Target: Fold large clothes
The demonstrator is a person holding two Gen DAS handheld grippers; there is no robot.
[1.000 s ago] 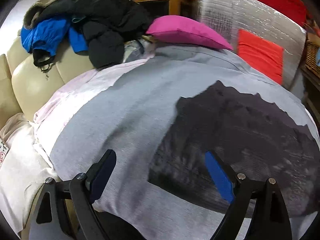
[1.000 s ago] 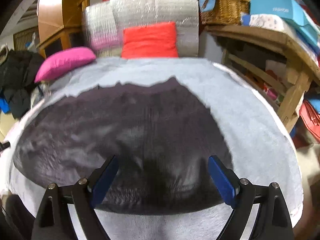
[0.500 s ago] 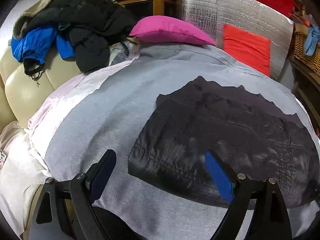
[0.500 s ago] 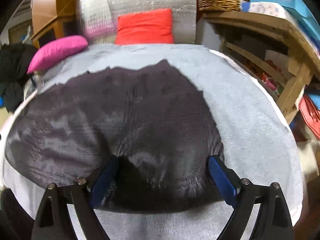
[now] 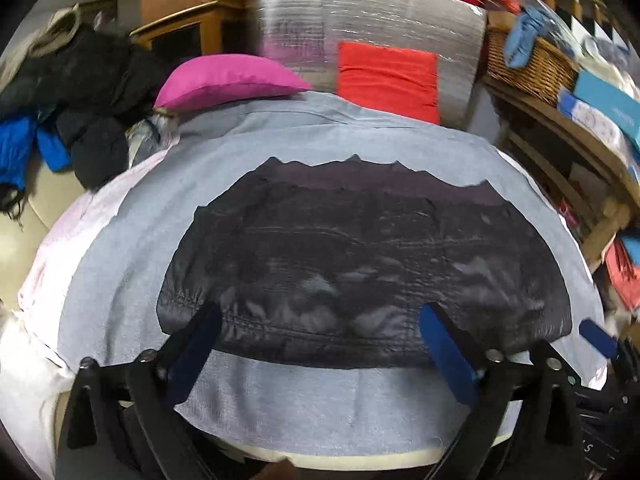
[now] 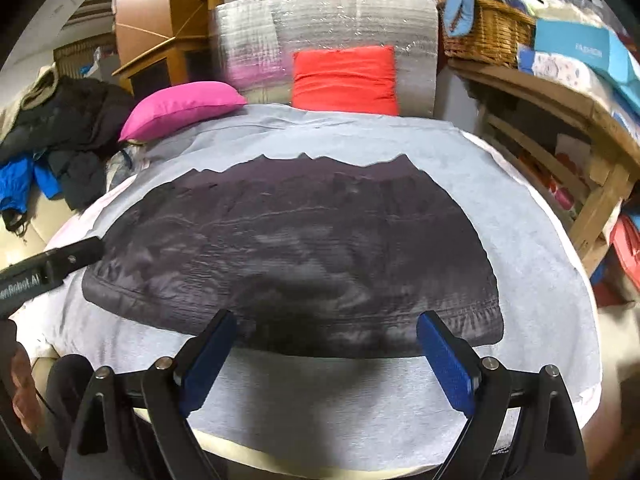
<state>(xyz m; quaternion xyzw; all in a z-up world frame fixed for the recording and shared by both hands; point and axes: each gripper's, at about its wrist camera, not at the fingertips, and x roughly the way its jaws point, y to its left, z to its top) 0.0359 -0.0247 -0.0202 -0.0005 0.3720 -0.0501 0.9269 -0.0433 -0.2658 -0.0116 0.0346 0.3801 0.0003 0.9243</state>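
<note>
Dark garment laid flat, both tongs released above its near hem

From the left: the pile of dark and blue clothes (image 5: 76,120) sits off the grey cloth's (image 5: 120,280) far-left corner, beside the pink cushion (image 5: 228,80). The left gripper (image 5: 320,340) hangs spread wide, grasping nothing, over the dark garment (image 5: 360,248), which lies smoothed in the cloth's middle. The right gripper (image 6: 324,344) is likewise spread and empty at the hem. By its compact rectangle, folding looks well advanced; perhaps one more fold remains.
</note>
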